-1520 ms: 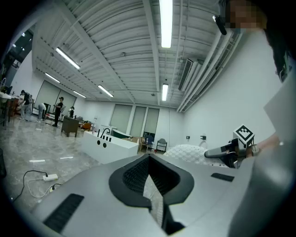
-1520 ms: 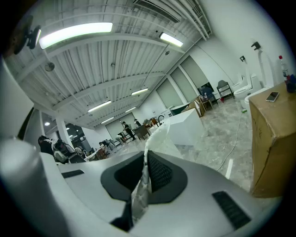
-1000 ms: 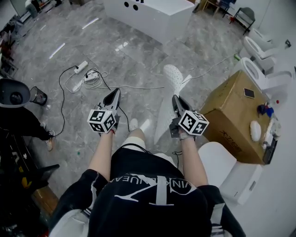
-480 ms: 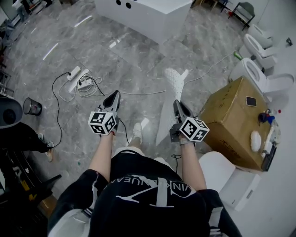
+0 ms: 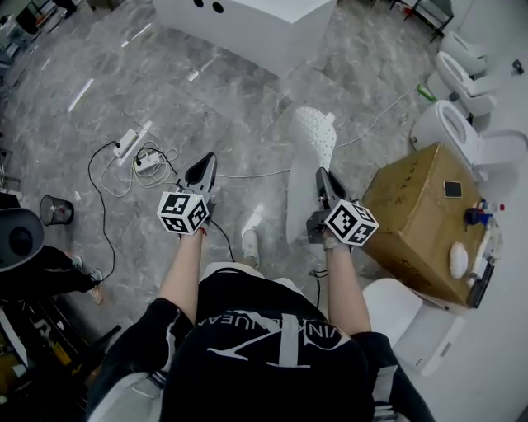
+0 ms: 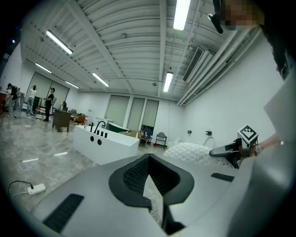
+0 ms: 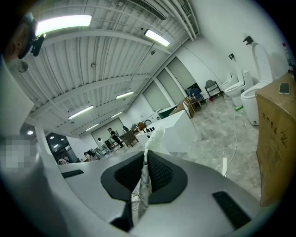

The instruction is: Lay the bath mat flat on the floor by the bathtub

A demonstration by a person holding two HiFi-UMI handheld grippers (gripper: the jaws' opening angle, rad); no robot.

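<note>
The right hand-held gripper (image 5: 322, 175) is clenched on one edge of the white dimpled rubber bath mat (image 5: 312, 142). Its own view shows the thin edge (image 7: 143, 183) pinched between the pads. The left hand-held gripper (image 5: 204, 165) is closed with nothing between its jaws and is held well apart from the mat. The mat therefore hangs from a single pinch point above the floor, folded and drooping rather than spread.

The main risk is probably that narrow grip. A limp sheet held by one edge may slip out if it is swung, or land creased and doubled over. Flattening it would likely need the left hand-held gripper to take a second corner. The mat could also be set down too early, because the white rectangular bathtub (image 5: 247, 25) is across the room, well away from the person.

The glossy grey marbled tile floor (image 5: 247, 107) looks slick and reflects the ceiling lights. A white power strip with looped cables (image 5: 136, 150) lies on the floor to the left, and one thin cord trails towards the mat's side. It is a trip or snag hazard on the walk over.

To the right, a brown cardboard box (image 5: 417, 214) sits close by, with white toilets (image 5: 450, 128) behind it. The room is a large open workshop with strip lighting.
</note>
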